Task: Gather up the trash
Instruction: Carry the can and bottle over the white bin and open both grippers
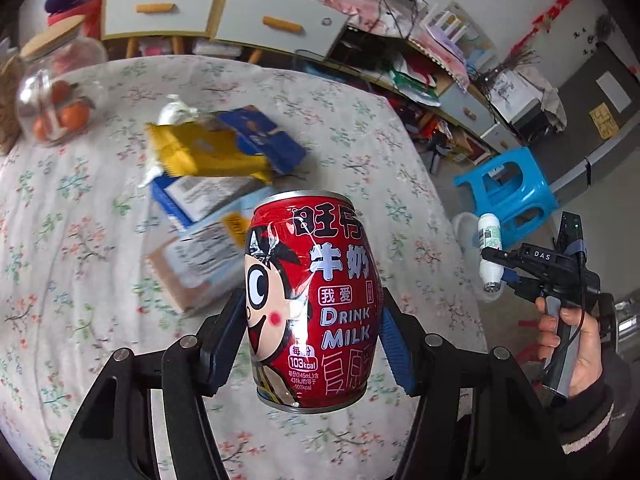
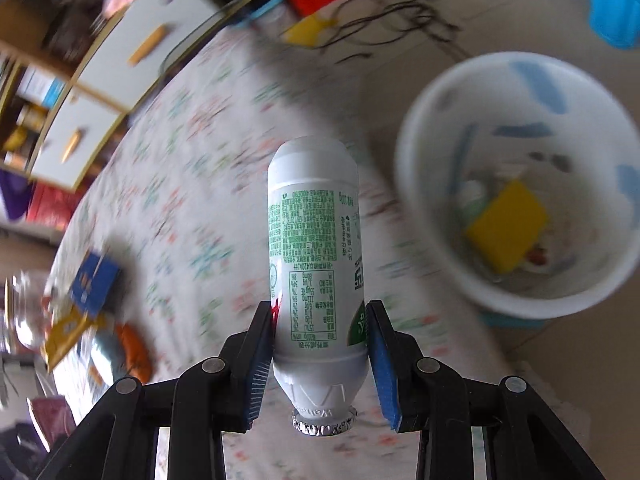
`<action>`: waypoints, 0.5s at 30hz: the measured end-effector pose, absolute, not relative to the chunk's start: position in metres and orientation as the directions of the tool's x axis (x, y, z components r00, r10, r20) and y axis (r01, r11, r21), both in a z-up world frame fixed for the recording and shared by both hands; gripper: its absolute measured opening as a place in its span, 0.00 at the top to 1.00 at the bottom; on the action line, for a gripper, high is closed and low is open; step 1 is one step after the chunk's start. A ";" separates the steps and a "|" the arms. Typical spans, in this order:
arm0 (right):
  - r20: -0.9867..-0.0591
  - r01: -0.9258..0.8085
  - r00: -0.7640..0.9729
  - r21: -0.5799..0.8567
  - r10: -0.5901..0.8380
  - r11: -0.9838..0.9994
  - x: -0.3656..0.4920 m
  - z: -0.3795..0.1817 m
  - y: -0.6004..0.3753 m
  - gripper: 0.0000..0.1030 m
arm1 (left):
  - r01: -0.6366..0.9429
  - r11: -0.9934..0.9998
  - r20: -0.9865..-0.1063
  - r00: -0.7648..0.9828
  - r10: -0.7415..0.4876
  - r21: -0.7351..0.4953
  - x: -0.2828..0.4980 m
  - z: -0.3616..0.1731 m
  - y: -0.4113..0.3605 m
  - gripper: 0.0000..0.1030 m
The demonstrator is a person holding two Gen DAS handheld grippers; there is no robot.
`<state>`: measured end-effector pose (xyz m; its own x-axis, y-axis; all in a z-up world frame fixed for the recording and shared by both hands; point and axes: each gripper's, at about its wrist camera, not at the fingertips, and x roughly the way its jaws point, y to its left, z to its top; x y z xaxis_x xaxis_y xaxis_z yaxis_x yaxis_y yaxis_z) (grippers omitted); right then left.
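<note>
The left tool (image 1: pixel 314 334) pinches a seemingly light, stiff, slick-walled red milk can (image 1: pixel 310 300) mid-body at lower centre, while the right tool (image 2: pixel 320 360) clamps a white yogurt bottle (image 2: pixel 316 264) low.

A jar (image 1: pixel 56 92) stands on the tabletop (image 1: pixel 340 120), left of piled boxes (image 1: pixel 216 184). A bin (image 2: pixel 516 184) sits on the floor beside the tabletop, a stool (image 1: pixel 506 188) behind it.

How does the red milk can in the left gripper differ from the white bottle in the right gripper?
The red milk can is squat, barrel-shaped metal with a cartoon face; the white bottle is slim plastic with green print. The can is held upright, while the bottle is held with its foil-sealed mouth toward the camera. Both are clamped between blue-padded fingers, the can in the left gripper and the bottle in the right gripper.
</note>
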<state>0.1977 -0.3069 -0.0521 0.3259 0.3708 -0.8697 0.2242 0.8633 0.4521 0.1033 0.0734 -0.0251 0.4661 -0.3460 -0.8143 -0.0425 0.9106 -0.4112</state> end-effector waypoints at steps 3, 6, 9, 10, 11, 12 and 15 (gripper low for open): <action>-0.872 0.274 0.333 0.453 0.359 0.848 0.194 -0.055 -0.336 0.61 | -0.006 0.911 -0.812 0.455 -0.364 -0.412 0.111 -0.023 0.049 0.36; -0.872 0.307 0.338 0.457 0.354 0.835 0.191 -0.057 -0.359 0.61 | 0.032 0.913 -0.810 0.448 -0.378 -0.408 0.118 -0.022 0.024 0.36; -0.876 0.327 0.339 0.451 0.343 0.830 0.189 -0.061 -0.377 0.61 | 0.056 0.911 -0.805 0.447 -0.389 -0.409 0.125 -0.021 0.006 0.36; -0.877 0.334 0.339 0.451 0.341 0.827 0.189 -0.062 -0.383 0.61 | 0.063 0.910 -0.804 0.446 -0.392 -0.409 0.127 -0.021 -0.001 0.36; -0.877 0.338 0.340 0.452 0.341 0.825 0.189 -0.064 -0.387 0.61 | 0.069 0.910 -0.803 0.446 -0.395 -0.409 0.128 -0.022 -0.006 0.36; -0.876 0.342 0.341 0.455 0.342 0.822 0.189 -0.065 -0.389 0.61 | 0.076 0.910 -0.803 0.444 -0.397 -0.408 0.131 -0.022 -0.012 0.36; -0.870 0.359 0.353 0.466 0.345 0.809 0.191 -0.068 -0.403 0.59 | 0.102 0.908 -0.805 0.430 -0.408 -0.406 0.141 -0.025 -0.030 0.36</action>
<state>0.1912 -0.4027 -0.0683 0.3527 0.3446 -0.8700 0.3586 0.8090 0.4658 0.1407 -0.0297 -0.0250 0.4302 -0.4085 -0.8050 0.1015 0.9080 -0.4065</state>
